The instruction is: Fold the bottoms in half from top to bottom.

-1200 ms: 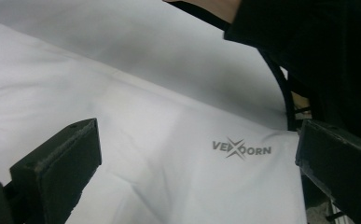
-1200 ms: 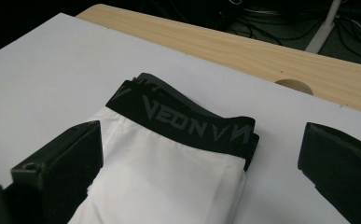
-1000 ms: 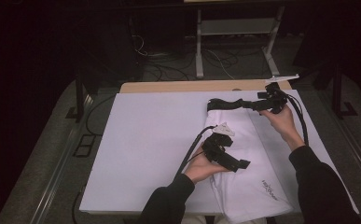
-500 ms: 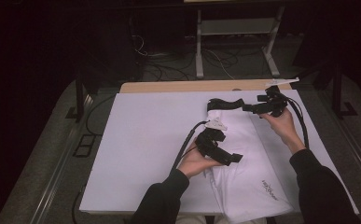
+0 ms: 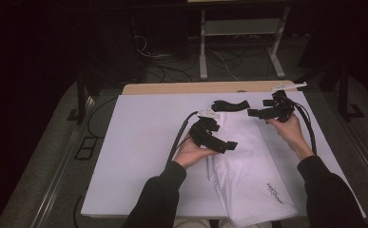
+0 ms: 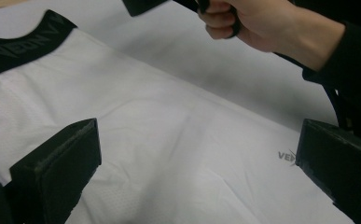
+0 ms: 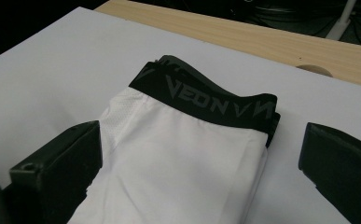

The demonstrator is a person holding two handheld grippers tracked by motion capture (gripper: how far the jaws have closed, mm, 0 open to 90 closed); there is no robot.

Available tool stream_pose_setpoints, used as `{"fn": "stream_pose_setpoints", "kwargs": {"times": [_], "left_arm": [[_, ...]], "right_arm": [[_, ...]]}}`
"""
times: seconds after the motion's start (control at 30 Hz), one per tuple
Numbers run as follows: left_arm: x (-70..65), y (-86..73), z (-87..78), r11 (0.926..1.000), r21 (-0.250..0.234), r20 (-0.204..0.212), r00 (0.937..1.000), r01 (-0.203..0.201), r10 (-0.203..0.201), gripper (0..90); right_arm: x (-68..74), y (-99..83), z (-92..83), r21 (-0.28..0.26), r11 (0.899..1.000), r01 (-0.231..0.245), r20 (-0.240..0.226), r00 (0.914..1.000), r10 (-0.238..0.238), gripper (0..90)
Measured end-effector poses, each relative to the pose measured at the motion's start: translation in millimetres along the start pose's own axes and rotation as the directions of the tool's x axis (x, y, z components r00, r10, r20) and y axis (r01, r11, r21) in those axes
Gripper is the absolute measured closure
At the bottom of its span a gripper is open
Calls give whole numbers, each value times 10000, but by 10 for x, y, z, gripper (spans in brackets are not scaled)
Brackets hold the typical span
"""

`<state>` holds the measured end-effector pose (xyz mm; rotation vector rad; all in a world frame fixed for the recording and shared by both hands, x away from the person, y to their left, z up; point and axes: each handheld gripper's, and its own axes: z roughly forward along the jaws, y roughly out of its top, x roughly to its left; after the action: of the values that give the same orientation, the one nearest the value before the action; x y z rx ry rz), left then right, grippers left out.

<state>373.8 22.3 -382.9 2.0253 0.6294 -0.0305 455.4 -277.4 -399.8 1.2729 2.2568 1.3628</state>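
Both tools are hovering with their jaws spread wide and nothing between them. The left tool (image 5: 213,137) is sitting just left of centre in the high view, tilted over the near-left edge of the folded white sports shorts with the black elastic waistband (image 5: 248,161). My read: the hand is lining up over the cloth for a fresh grip rather than pinching anything yet. In the left gripper view its two black jaws are standing far apart at the bottom corners, white fabric (image 6: 178,140) lying flat beneath and between them.

The right tool (image 5: 272,111) is floating at the upper right of the high view, just beyond the garment's top end, pointed back toward the black waistband (image 5: 230,105). From the right gripper view the band (image 7: 206,100) is lying straight ahead, upper centre, framed by the parted jaws but apart from them.

The shorts are stretching from the waistband at the upper centre down to the lower right of the high view, folded lengthwise and lying smooth on the white-covered desk (image 5: 139,142), likely so the next fold lands cleanly.
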Motion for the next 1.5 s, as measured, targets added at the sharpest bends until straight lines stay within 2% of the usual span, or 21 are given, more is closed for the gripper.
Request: {"fn": "stream_pose_setpoints", "kwargs": {"times": [0.03,0.33,0.63,0.83,1.1,1.37,1.5], "left_arm": [[0,0,0,10000,0,0,10000,0,0,0],[272,48,-71,9978,-386,-158,9984,532,-539,0],[533,58,-50,9952,-259,-524,9940,943,-955,0],[691,45,-15,9920,-279,-627,9902,1230,-1246,0],[855,40,33,9876,-334,-717,9853,1531,-1552,0],[984,33,89,9830,-211,-853,9793,1826,-1837,0],[1041,12,128,9789,-297,-846,9753,2022,-2040,0]], "right_arm": [[0,0,0,0,10000,0,0,10000,0,0],[10,-33,-14,66,10000,24,-110,9999,-23,0],[-34,-114,-10,213,9997,-103,-90,9999,104,0],[-69,-140,-21,235,9995,-227,-71,9997,228,0],[-105,-163,21,409,9986,-338,-69,9994,341,0],[-160,-178,57,582,9961,-660,-177,9976,671,0],[-190,-186,79,716,9941,-812,-199,9964,828,0]]}}
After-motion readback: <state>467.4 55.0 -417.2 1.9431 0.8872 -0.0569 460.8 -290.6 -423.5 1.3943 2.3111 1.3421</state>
